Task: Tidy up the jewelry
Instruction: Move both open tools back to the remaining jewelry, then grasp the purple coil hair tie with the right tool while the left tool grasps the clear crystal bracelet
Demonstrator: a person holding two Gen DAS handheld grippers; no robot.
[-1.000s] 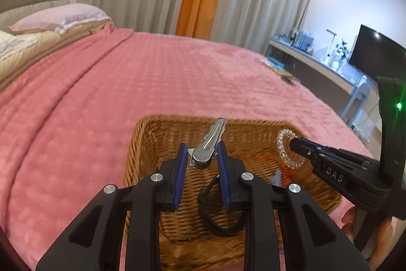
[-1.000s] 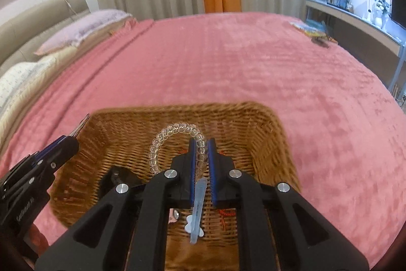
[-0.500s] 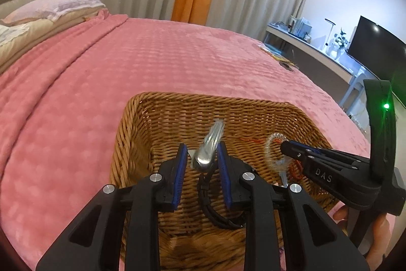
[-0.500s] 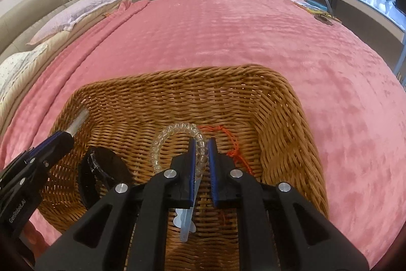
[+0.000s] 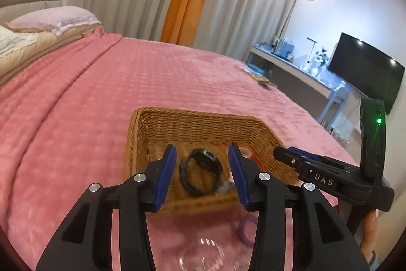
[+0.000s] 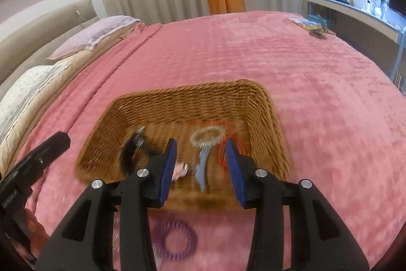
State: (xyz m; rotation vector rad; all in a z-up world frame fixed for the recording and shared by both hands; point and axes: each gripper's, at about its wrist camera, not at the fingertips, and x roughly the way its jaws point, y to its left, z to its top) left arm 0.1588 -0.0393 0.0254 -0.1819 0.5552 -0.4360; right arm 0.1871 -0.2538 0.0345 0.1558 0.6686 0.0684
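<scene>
Over the near edge of the basket [image 5: 192, 123], in the left wrist view, the left gripper [image 5: 201, 169] stands wide apart with nothing between its pads. The silver clip it pinched half a second ago is gone from its grasp; a small silvery thing [image 5: 224, 187] lying by the right pad on the basket floor may be that clip, though blur makes it hard to tell. A black band [image 5: 200, 175] lies on the basket floor between the fingers. Compared with the earlier frame, the camera has drawn back and up: the basket looks smaller, and the blanket [image 5: 76, 131] near it now shows a purple ring [image 5: 247, 230] and a clear ring [image 5: 203, 254], both outside the basket. The right gripper [image 5: 286, 156] sits at the right, over the basket's right rim.

From the right wrist view, the right gripper [image 6: 200, 161] is likewise spread wide and empty. The bead bracelet [image 6: 209, 136] with its pale blue tag, held a moment ago, now lies on the basket floor beside red cord [image 6: 228, 144]. The black band [image 6: 132, 149] rests to the left. This view too has pulled back, bringing the purple ring [image 6: 176, 243] into sight on the near blanket.

Both pieces seem delivered; judging by the rings left outside, more picking remains.
</scene>
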